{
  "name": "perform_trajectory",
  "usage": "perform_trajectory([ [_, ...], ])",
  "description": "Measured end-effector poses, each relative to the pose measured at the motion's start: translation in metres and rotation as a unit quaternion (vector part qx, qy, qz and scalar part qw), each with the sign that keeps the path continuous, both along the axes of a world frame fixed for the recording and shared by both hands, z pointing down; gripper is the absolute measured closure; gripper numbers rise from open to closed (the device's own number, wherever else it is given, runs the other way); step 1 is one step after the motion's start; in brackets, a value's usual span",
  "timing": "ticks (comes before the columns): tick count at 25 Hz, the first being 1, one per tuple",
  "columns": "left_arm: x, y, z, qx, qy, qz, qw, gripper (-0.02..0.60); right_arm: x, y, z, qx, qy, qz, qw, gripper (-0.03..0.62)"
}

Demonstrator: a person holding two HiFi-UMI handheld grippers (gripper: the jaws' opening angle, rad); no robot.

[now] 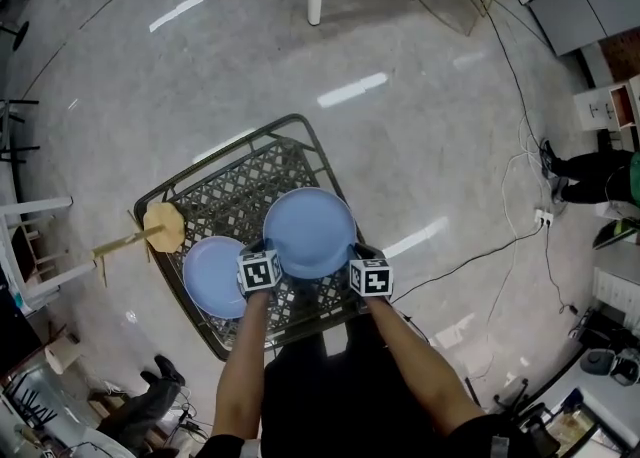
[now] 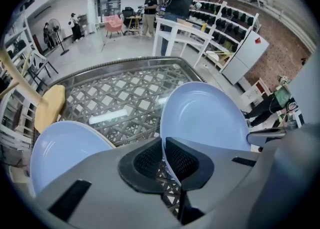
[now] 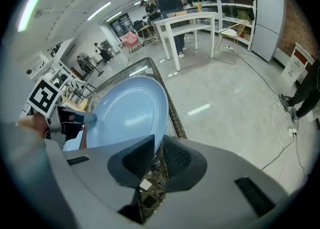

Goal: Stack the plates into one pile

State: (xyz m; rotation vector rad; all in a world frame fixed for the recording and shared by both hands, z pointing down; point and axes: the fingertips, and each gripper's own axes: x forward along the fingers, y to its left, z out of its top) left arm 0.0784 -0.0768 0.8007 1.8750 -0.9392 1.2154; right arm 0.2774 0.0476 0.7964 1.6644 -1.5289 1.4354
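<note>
Plate (image 1: 309, 231) pinched at opposite rims over the lattice table (image 1: 250, 171): your left gripper (image 1: 269, 249) one side, right gripper (image 1: 353, 250) the other. Second plate (image 1: 213, 276) lies just left, nearest your left gripper.

**A:** What is the person wearing?

**B:** Dark clothing (image 1: 320, 396), black or close to it, fills the space below the left marker cube (image 1: 258, 271). The forearms have no sleeves. A dark sleeve edge (image 1: 222, 443) shows only far below that cube.

**A:** And the cube itself?

**B:** It has white faces, each printed with a black square code pattern. The right marker cube (image 1: 371, 278), just to its right, carries the same kind of print.

**A:** What about the tools?

**B:** The left gripper (image 2: 163, 160) and right gripper (image 3: 158, 155) look alike. Each has a smooth matte grey shell with black rectangular slots (image 2: 70, 199). The black pads (image 2: 149, 159) have a fine mesh texture and sit in a rounded black collar (image 2: 131, 170).
</note>
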Motion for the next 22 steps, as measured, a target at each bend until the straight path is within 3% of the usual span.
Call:
perform_trajectory([
  [12, -0.004, 0.014, -0.058, 0.039, 0.052, -0.045, 0.9969, 0.545, 0.006, -0.004, -0.051, 0.039, 0.012, -0.041, 0.998, 0.546],
  [22, -0.067, 0.035, -0.104, 0.076, 0.079, -0.128, 0.9858, 0.545, -0.042, -0.022, -0.083, 0.071, 0.010, -0.121, 0.990, 0.548],
])
